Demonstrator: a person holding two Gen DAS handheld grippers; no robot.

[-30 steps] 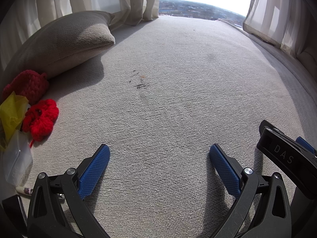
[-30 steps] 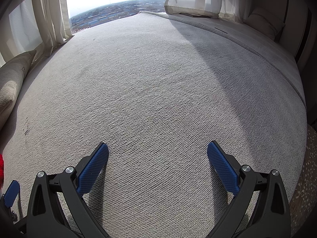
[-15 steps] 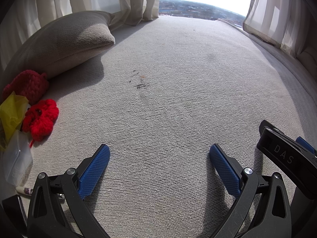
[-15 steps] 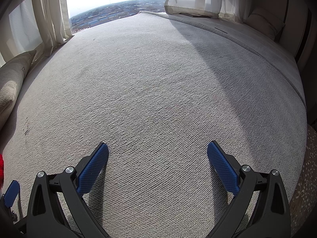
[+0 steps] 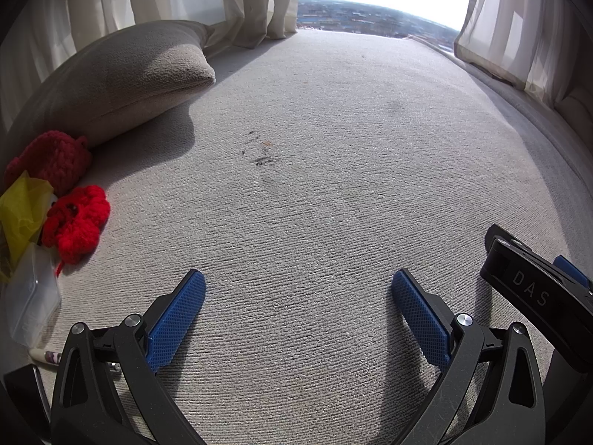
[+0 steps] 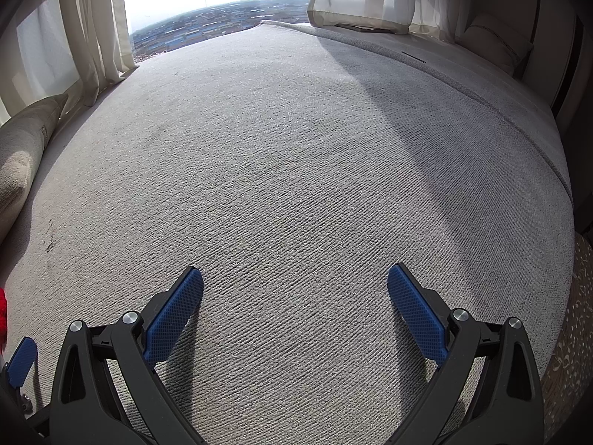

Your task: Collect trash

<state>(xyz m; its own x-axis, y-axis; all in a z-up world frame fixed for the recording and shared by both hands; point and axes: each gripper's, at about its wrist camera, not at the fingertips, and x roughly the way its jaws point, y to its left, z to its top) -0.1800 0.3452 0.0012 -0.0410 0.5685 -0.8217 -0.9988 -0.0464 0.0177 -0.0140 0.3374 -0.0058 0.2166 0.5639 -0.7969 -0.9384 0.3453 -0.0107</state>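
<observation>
Left wrist view: the left gripper [image 5: 298, 307] hangs spread wide over the grey cushion surface [image 5: 315, 193], gripping nothing; the trash, a yellow wrapper [image 5: 20, 215] and clear plastic container [image 5: 31, 304], lies at its left edge beside red crochet pieces [image 5: 76, 224] and a pillow [image 5: 111, 81]. Right wrist view: the right gripper [image 6: 294, 296] is likewise released over bare surface; curtains [image 6: 96, 26] hang at the far edge.

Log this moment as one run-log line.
left gripper: open, empty | right gripper: open, empty | yellow wrapper, clear plastic box: far left on grey cushion, untouched | phase: pre-reach
</observation>
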